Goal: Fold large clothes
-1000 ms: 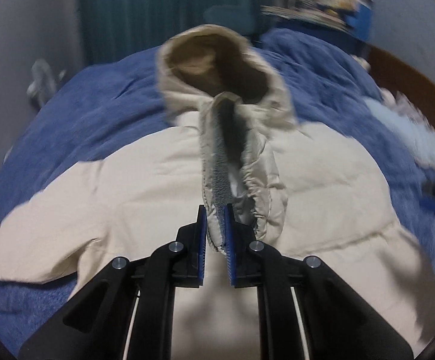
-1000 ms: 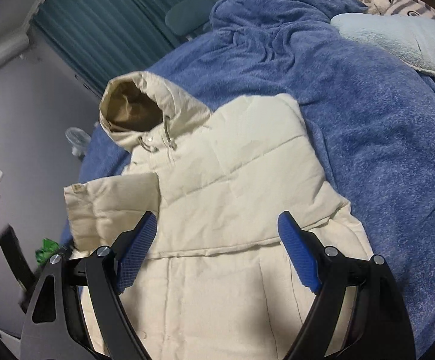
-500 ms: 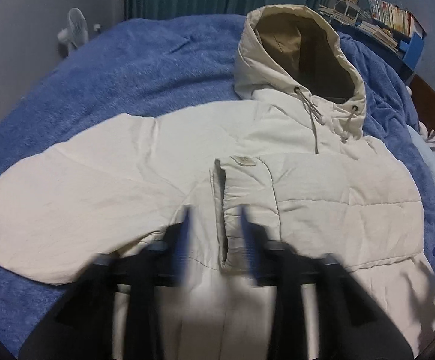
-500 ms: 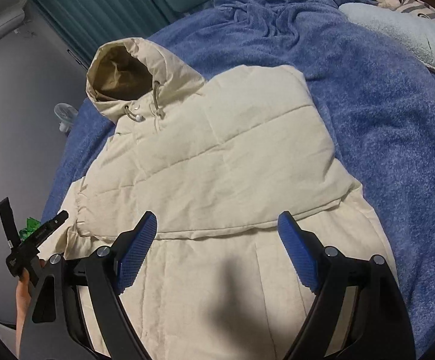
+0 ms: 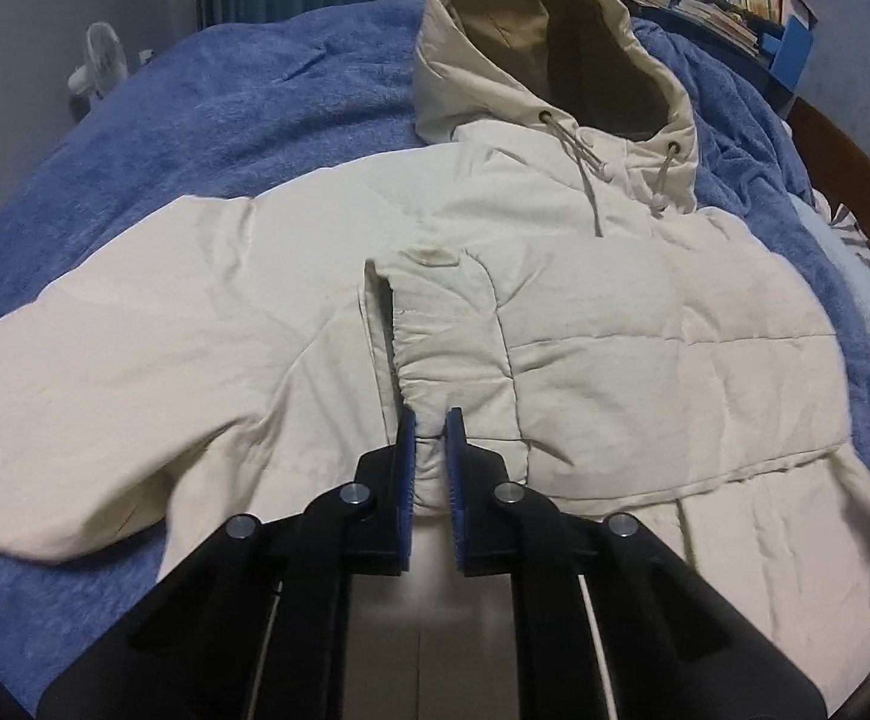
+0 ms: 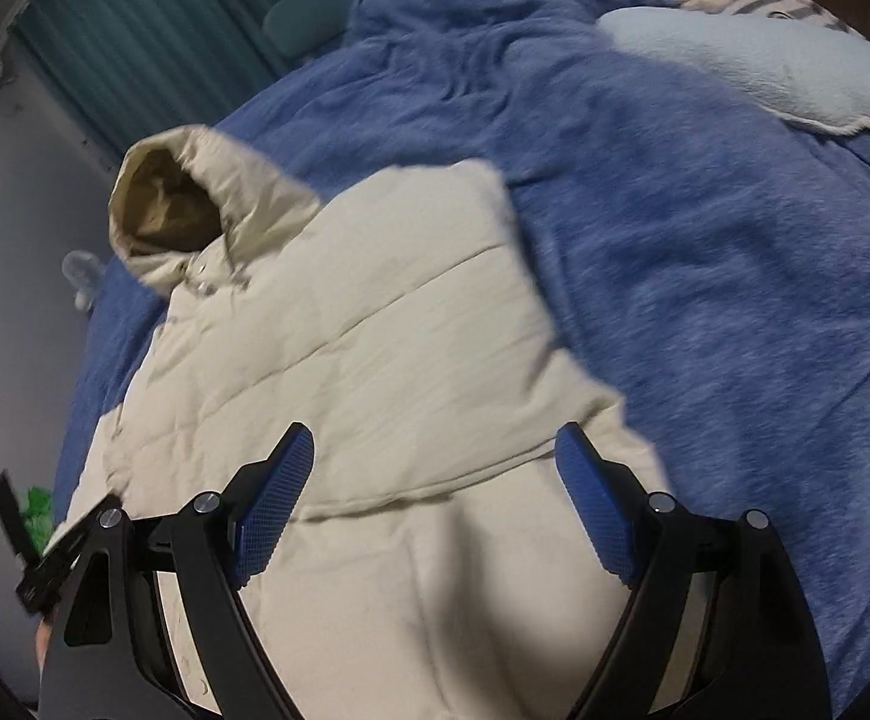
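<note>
jacket (image 5: 615, 372) flat on bed (image 5: 225, 120), hood toward far edge, one sleeve folded across chest. left gripper (image 5: 430, 438) just re-closed, seemingly pinching cuff (image 5: 429, 414) to adjust fold. right gripper (image 6: 435, 498) wide, empty, above hem.

The left tool (image 5: 430, 429) points steeply downward, its two blue-padded fingers (image 5: 406, 468) drawn almost together with only a narrow slit between them; its jaws have just been closing, and a small fold of pale fabric sits pinched in that slit. The right tool (image 6: 435, 468) also tilts downward, its blue pads (image 6: 273, 510) spread wide apart with nothing gripped between them. In the right wrist view, the left tool shows as a black shape at the lower left edge.
</note>
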A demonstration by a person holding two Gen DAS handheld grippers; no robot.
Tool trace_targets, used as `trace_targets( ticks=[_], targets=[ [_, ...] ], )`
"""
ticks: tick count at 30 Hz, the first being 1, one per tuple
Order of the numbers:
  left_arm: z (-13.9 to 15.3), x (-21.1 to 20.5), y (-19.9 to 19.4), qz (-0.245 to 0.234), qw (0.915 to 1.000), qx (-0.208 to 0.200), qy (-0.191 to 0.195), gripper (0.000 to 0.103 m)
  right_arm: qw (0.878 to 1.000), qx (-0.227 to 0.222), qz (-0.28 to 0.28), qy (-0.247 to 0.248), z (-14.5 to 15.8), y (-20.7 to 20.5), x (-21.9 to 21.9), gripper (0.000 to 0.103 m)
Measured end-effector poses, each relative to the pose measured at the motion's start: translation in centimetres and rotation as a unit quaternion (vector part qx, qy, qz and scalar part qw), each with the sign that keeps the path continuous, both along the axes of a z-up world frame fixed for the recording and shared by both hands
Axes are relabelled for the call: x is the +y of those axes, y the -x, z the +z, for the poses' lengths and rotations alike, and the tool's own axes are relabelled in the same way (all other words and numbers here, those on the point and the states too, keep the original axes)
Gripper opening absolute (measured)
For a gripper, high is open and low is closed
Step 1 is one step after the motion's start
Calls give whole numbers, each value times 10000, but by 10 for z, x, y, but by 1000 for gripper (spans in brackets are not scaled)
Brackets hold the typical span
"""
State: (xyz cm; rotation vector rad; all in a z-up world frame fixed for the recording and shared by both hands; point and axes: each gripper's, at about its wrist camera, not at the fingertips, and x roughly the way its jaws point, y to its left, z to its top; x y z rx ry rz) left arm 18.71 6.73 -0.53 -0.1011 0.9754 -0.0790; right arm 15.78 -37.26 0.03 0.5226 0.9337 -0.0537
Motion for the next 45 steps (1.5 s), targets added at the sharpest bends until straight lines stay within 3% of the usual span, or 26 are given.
trace_targets(
  ticks=[4, 9, 11, 14, 17, 18, 19, 20, 22, 27, 33, 35, 37, 45],
  targets=[
    [7, 1, 9, -5, 9997, 37, -244, 6, 9991, -24, -120, -395, -3, 2, -12, 80],
    [-17, 3, 5, 229, 9946, 462, -903, 1, 9995, 153, 260, 11, -11, -7, 12, 80],
    [-16, 11, 4, 304, 9967, 386, -647, 1, 9989, 135, 421, 183, -14, -10, 23, 80],
    [4, 18, 6, 455, 9983, -95, -364, 2, 9951, 30, 685, 708, -16, -13, 41, 80],
    [18, 6, 9, 245, 9987, -390, -221, 3, 9907, 55, 894, 1023, -24, -17, 53, 79],
    [19, 0, 10, 124, 9991, -385, -146, 6, 9899, 83, 936, 1065, -27, -18, 56, 79],
    [17, -5, 10, 19, 9993, -366, -66, 17, 9893, 111, 949, 1099, -30, -19, 57, 80],
    [15, -11, 10, -91, 9994, -330, -24, 36, 9891, 139, 948, 1120, -31, -20, 57, 84],
    [10, -25, 14, -277, 9990, -345, -110, 64, 9892, 170, 917, 1127, -34, -20, 56, 90],
    [-6, -45, 16, -579, 9981, -148, -147, 65, 9900, 257, 818, 1116, -42, -21, 54, 97],
    [-25, -54, 8, -608, 9971, -31, -454, 70, 9853, 707, 834, 1313, -60, -30, 60, 96],
    [-30, -55, 8, -572, 9970, -23, -531, 86, 9818, 824, 866, 1474, -64, -32, 66, 96],
    [-34, -57, 8, -558, 9967, -3, -585, 94, 9764, 959, 924, 1702, -68, -35, 73, 96],
    [-30, -60, 13, -453, 9945, 12, -946, 95, 9786, 940, 982, 1544, -68, -32, 69, 97]
  ],
)
